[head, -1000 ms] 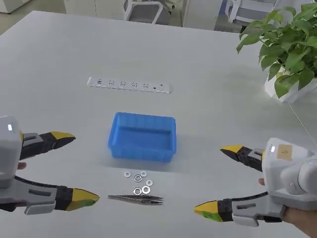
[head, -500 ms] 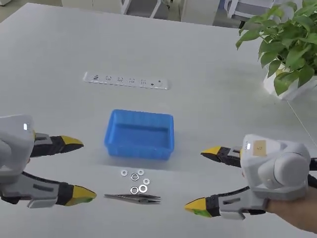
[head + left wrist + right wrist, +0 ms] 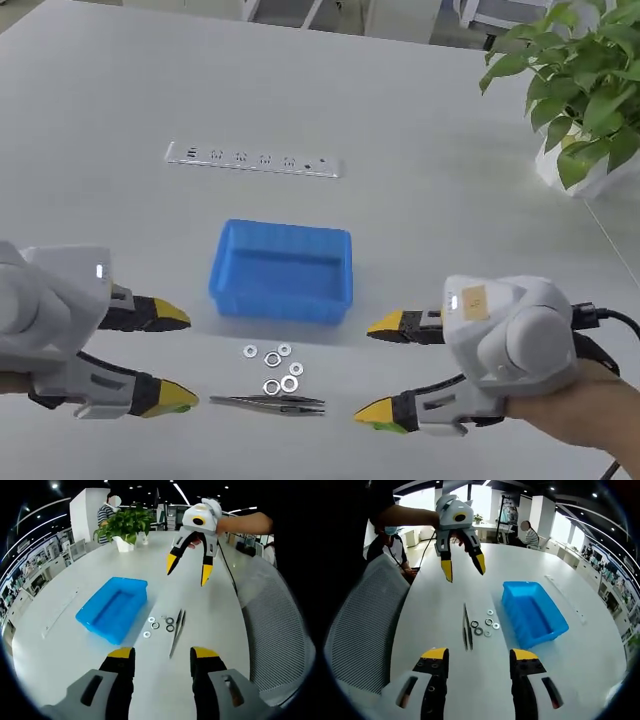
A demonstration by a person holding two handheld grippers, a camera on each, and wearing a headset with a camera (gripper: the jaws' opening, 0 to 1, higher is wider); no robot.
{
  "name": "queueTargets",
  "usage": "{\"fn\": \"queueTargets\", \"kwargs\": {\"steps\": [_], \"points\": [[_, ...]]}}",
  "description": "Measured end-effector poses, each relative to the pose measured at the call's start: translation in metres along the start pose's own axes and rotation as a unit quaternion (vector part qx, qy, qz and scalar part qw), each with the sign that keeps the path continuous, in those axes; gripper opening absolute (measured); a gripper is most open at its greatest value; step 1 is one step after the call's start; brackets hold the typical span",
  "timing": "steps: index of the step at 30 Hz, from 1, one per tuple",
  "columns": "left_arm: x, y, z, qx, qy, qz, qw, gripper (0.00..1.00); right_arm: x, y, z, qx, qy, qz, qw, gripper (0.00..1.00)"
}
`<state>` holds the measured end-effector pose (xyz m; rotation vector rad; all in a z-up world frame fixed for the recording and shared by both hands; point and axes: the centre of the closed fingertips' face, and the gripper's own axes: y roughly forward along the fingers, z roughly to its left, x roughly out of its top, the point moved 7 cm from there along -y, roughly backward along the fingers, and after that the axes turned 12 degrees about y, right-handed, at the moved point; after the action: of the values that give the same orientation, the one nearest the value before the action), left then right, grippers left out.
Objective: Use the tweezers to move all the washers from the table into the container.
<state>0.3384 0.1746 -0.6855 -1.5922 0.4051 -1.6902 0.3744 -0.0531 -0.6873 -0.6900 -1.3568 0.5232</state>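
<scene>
A pale grey worktop [image 3: 450, 200] in an open office carries everything, with a white power strip [image 3: 253, 160] on the far side and a leafy plant [image 3: 585, 80] at the far right. By the look of it the task has not started. The blue container [image 3: 282, 272] sits in the middle and appears empty in both the head view and the left gripper view. The washers [image 3: 275, 367] lie in a loose cluster on the worktop just on its near side, and the tweezers [image 3: 268, 402] lie flat just nearer than them, untouched. The left gripper [image 3: 190, 358] hovers to the left of the tweezers and the right gripper [image 3: 364, 368] to the right. Both have their jaws spread wide and hold nothing, and neither touches the tweezers. What is left, then, is picking up the tweezers and moving every washer across. The washers are small and bunched together, so their number is uncertain, perhaps six, and I cannot tell whether any overlap. Which end of the tweezers is the tip is hard to make out. The plant's pot is cut off at the right edge, and the right hand runs off the near corner.
</scene>
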Motion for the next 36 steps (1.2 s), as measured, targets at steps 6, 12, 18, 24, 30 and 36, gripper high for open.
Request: {"fn": "queueTargets", "kwargs": {"steps": [6, 12, 18, 24, 30, 36], "points": [[-0.002, 0.009, -0.004, -0.028, 0.018, 0.015, 0.9993, 0.38, 0.003, 0.014, 0.004, 0.026, -0.027, 0.017, 0.9991, 0.42], [-0.005, 0.019, -0.008, -0.051, 0.038, 0.034, 0.9974, 0.28, 0.005, 0.027, 0.009, 0.048, -0.056, 0.033, 0.9967, 0.33], [-0.008, 0.029, -0.007, -0.065, 0.051, 0.044, 0.9956, 0.25, 0.006, 0.039, 0.011, 0.059, -0.072, 0.045, 0.9947, 0.29], [-0.013, 0.039, -0.005, -0.082, 0.067, 0.057, 0.9927, 0.21, 0.008, 0.053, 0.012, 0.073, -0.085, 0.060, 0.9919, 0.25], [-0.017, 0.049, -0.005, -0.100, 0.087, 0.075, 0.9884, 0.17, 0.011, 0.065, 0.014, 0.082, -0.091, 0.069, 0.9901, 0.22], [-0.019, 0.057, -0.006, -0.112, 0.097, 0.083, 0.9855, 0.15, 0.013, 0.074, 0.013, 0.091, -0.077, 0.062, 0.9910, 0.20]]}}
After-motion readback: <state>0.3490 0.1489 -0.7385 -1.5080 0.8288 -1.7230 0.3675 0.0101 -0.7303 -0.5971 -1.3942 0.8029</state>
